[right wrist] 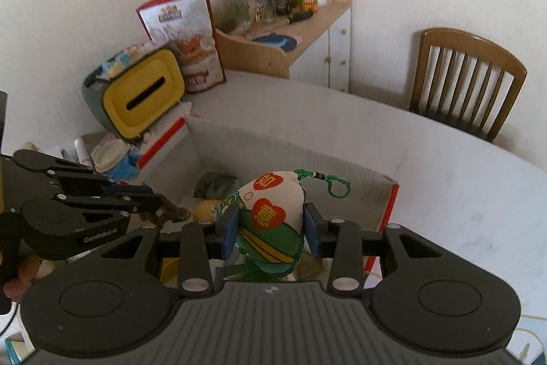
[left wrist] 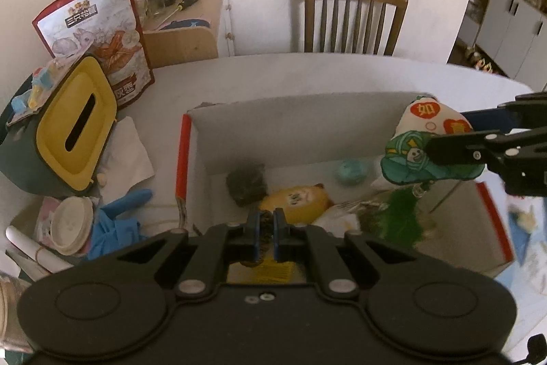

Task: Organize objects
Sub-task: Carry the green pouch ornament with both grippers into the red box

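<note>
right fingers (right wrist: 231, 228) tight around sachet (right wrist: 273, 214); left fingers (left wrist: 253, 236) perhaps on twig

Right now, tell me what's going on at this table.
A person with a gripper in each hand is sorting small things into an open cardboard box. The right gripper holds a stuffed fabric charm with a green tassel above the box. The left gripper is shut on a small dark item that is hard to identify. A yellow toy already lies in the box.
</note>
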A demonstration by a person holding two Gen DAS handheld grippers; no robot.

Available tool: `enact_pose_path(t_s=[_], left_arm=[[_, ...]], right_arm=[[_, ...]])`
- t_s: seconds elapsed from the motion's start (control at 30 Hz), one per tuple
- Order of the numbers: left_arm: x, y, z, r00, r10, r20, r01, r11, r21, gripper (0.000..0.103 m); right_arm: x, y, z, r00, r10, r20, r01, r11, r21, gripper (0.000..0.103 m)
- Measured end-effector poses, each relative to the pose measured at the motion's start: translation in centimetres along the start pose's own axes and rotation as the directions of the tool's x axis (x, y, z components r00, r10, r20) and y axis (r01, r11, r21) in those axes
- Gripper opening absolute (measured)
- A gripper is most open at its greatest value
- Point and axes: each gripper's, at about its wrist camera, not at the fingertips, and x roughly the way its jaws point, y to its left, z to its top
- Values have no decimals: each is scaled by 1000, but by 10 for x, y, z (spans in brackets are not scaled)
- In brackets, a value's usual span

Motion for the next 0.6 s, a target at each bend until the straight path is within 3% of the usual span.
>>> enact_pose_path(t_s=[0.27,0.6], left_arm=[[23,1,4,999,35,-37,-33,998,53,5],[41,-1,4,996,30,-81,-22,996,88,6]], right_arm=[[37,0,-5,999,-14,-47,15,1000,9,39],[72,-2,-14,994,-25,-108,29,999,34,39]])
